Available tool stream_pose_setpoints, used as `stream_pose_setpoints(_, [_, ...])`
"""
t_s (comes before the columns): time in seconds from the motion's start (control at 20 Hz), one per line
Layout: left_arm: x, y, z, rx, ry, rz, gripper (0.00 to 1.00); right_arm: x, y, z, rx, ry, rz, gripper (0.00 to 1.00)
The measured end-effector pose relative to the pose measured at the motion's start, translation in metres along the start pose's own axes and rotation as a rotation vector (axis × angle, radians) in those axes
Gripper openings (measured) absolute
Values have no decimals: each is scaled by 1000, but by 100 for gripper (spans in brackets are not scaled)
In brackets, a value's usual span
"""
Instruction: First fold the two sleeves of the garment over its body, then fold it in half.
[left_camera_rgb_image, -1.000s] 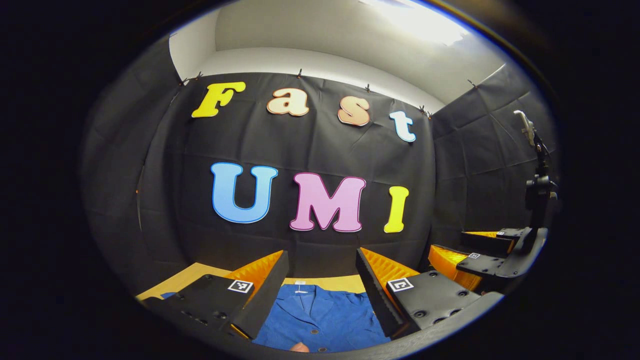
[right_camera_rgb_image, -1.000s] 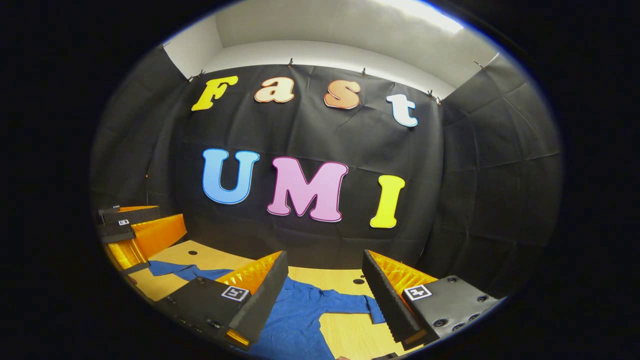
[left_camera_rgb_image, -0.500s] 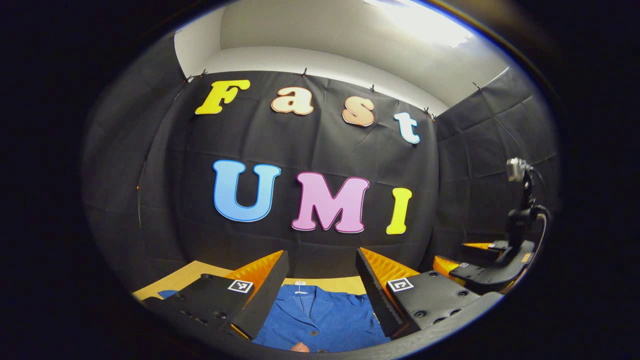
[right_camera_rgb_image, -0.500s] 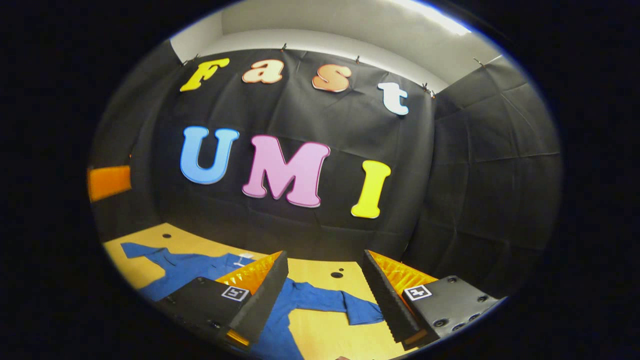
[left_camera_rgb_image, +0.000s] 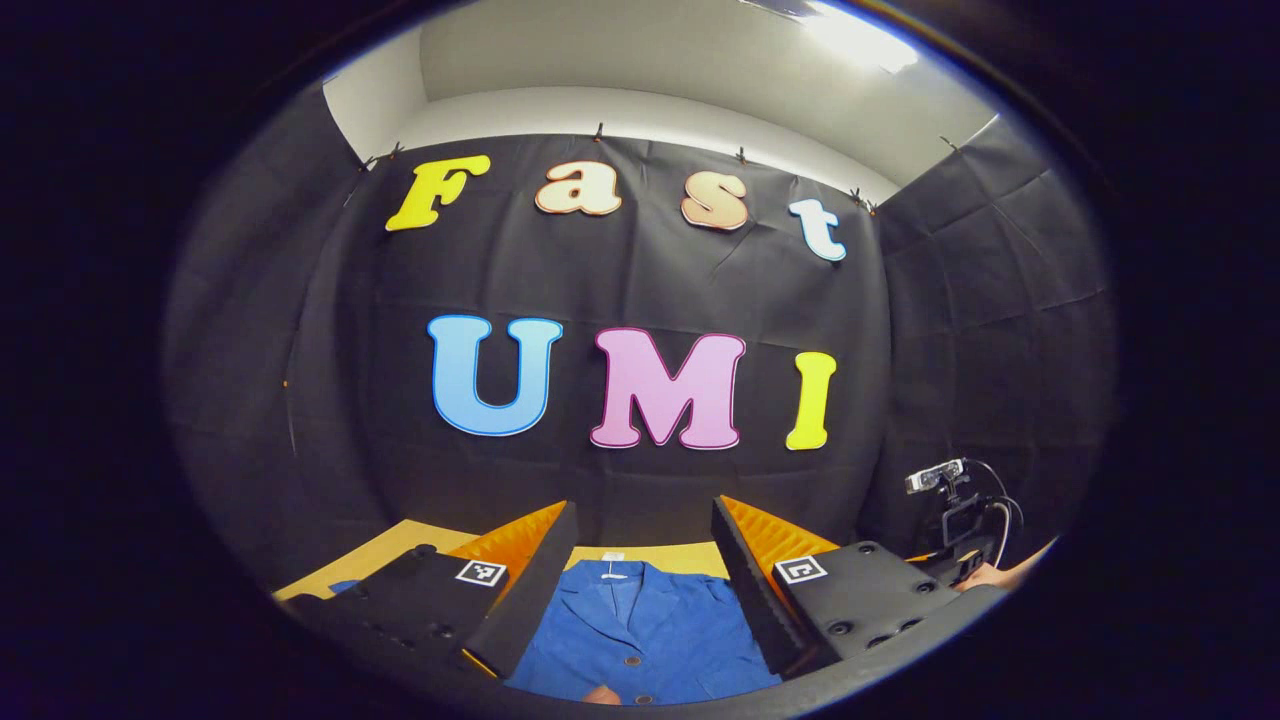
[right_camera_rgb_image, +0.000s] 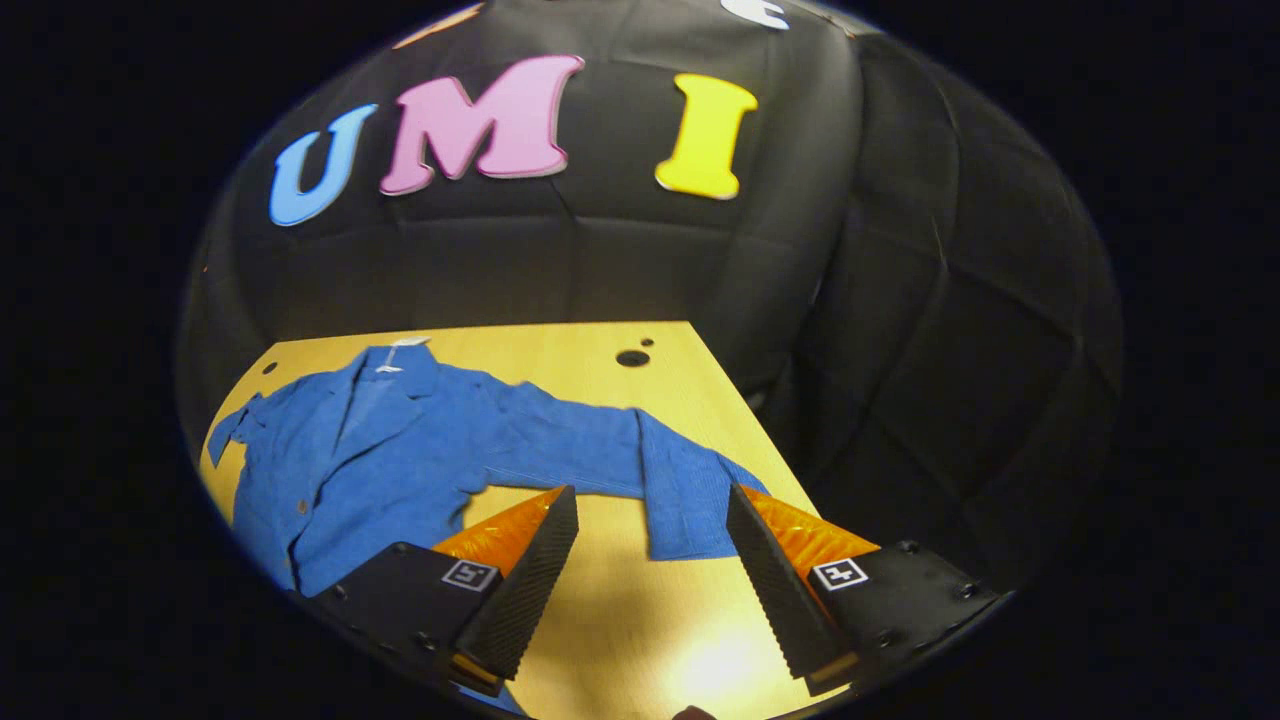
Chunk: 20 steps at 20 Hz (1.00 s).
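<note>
A blue button-front garment (right_camera_rgb_image: 390, 450) lies flat on the yellow table (right_camera_rgb_image: 600, 620), collar and white label at the far side. Its right sleeve (right_camera_rgb_image: 590, 445) stretches out sideways and ends in a cuff (right_camera_rgb_image: 690, 505) bent toward me. My right gripper (right_camera_rgb_image: 652, 497) is open, tilted down at the table, with that cuff just beyond and between its fingertips. My left gripper (left_camera_rgb_image: 642, 535) is open and hovers level over the garment's chest (left_camera_rgb_image: 640, 640), buttons showing between its fingers. In the left gripper view the right gripper (left_camera_rgb_image: 950, 525) sits low at the right, with a hand (left_camera_rgb_image: 992, 575) on it.
The table's right edge (right_camera_rgb_image: 745, 400) runs close to the cuff, with black cloth wall beyond. Small round holes (right_camera_rgb_image: 632, 357) mark the tabletop near the far edge. Bare wood lies under the right gripper's fingers.
My right gripper has pitched down and swung right, from facing the wall to hovering over the right sleeve's cuff. In the left gripper view it sank lower. The left gripper hardly moved.
</note>
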<state>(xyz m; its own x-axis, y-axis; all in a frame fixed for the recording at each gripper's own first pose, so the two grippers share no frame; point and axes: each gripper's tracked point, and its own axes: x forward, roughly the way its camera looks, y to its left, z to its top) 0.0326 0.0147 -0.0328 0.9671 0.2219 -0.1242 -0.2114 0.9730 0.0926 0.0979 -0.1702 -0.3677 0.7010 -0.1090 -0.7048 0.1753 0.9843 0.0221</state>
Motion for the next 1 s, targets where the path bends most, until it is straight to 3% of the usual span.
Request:
stream_pose_setpoints(0.25, [14,-37,-10,-54,94,129,80,64,-14,-47,-27,188,62,98])
stream_pose_setpoints(0.55, [21,-90,-24,-100,153,214,80,92,-16,-62,-90,239,128,98])
stream_pose_setpoints(0.6, [21,-98,-22,-101,146,213,80,99,-16,-56,-85,225,128,90])
stream_pose_setpoints(0.65, [23,-104,-20,-95,144,206,80,100,-16,-58,-91,236,129,99])
stream_pose_setpoints(0.75, [28,-113,-21,-79,146,183,80,100,-15,-59,-89,248,129,99])
stream_pose_setpoints(0.8, [31,-117,-21,-75,146,169,80,97,-15,-61,-83,258,132,89])
stream_pose_setpoints(0.85, [34,-120,-19,-74,143,155,80,98,-16,-61,-69,259,133,94])
stream_pose_setpoints(0.9, [34,-123,-16,-74,136,140,80,99,-17,-61,-52,266,133,87])
stream_pose_setpoints(0.95, [35,-125,-13,-72,128,122,80,96,-15,-62,-34,278,133,93])
stream_pose_setpoints(1.0, [35,-124,-10,-64,118,106,80,100,-15,-60,-20,272,124,81])
